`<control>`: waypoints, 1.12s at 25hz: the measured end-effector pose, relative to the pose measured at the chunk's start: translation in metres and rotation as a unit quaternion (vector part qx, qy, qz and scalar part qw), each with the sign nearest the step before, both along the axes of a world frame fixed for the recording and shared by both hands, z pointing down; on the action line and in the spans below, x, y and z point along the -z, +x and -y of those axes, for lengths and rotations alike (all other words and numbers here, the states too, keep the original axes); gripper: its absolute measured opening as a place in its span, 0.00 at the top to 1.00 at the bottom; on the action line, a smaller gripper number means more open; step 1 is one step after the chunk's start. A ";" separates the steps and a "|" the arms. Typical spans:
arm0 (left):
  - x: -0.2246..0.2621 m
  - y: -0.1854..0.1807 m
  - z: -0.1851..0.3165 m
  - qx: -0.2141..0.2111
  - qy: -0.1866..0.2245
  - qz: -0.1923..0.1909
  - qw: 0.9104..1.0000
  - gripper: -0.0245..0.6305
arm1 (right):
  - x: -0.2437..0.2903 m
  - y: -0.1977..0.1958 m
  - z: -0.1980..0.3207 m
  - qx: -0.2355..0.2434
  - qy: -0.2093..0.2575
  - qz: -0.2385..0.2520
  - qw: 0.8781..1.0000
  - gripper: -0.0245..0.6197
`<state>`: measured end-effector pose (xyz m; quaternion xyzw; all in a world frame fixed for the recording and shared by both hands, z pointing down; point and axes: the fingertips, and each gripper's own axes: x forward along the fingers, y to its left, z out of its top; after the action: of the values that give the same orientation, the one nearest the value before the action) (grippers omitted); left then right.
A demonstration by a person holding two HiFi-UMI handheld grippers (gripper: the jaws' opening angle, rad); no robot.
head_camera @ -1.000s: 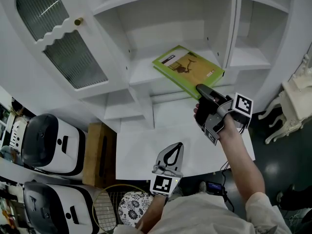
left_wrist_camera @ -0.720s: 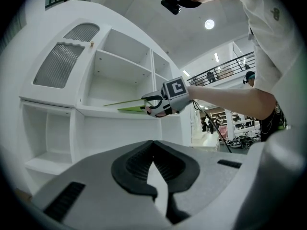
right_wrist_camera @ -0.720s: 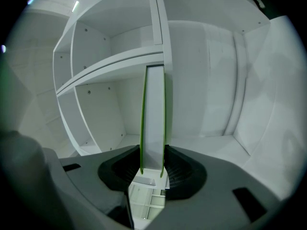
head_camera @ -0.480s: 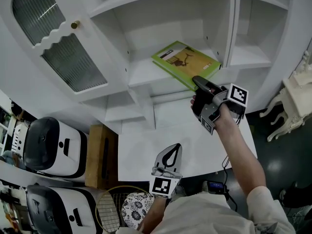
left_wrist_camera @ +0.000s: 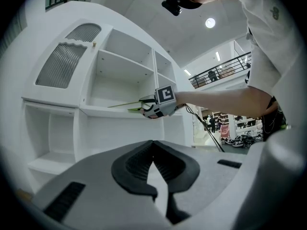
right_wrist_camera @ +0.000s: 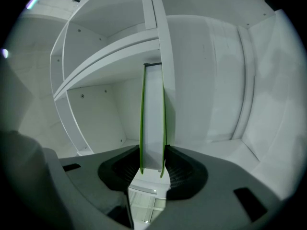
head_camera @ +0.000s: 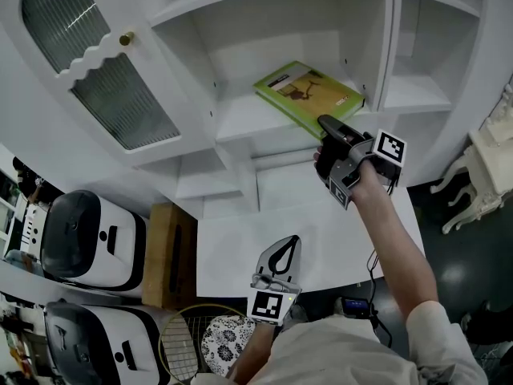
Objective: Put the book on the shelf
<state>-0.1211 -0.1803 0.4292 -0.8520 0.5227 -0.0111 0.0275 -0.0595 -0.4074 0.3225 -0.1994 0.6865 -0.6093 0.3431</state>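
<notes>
1. Step in hand: placement. The right gripper (head_camera: 327, 125) is clamped on the near edge of the green book (head_camera: 307, 93).
2. The book sits over the shelf (head_camera: 239, 119), with 1 corner past the shelf's front edge. Contact underneath is unconfirmed.
3. The left gripper (head_camera: 280, 253) hangs below the shelf, jaws together, empty.
4. Judged next: push the book deeper, settle it flat, then release.

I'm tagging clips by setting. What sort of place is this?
Likely a shop or showroom hall rather than a home: past the white shelf cabinet, the left gripper view shows a railed upper gallery, high ceiling lights and racks of shoes.
</notes>
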 end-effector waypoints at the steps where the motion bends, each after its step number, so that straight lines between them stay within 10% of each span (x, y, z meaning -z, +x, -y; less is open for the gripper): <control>1: 0.001 -0.001 0.001 0.002 0.004 -0.004 1.000 0.96 | 0.000 0.000 0.002 -0.001 0.001 0.002 1.000 0.71; 28: 0.002 -0.002 0.001 0.014 0.013 -0.012 1.000 0.96 | 0.001 -0.007 0.008 0.006 0.036 -0.011 0.999 0.57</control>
<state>-0.1232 -0.1811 0.4270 -0.8445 0.5346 0.0053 0.0322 -0.0660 -0.4154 0.3216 -0.1896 0.7130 -0.5836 0.3393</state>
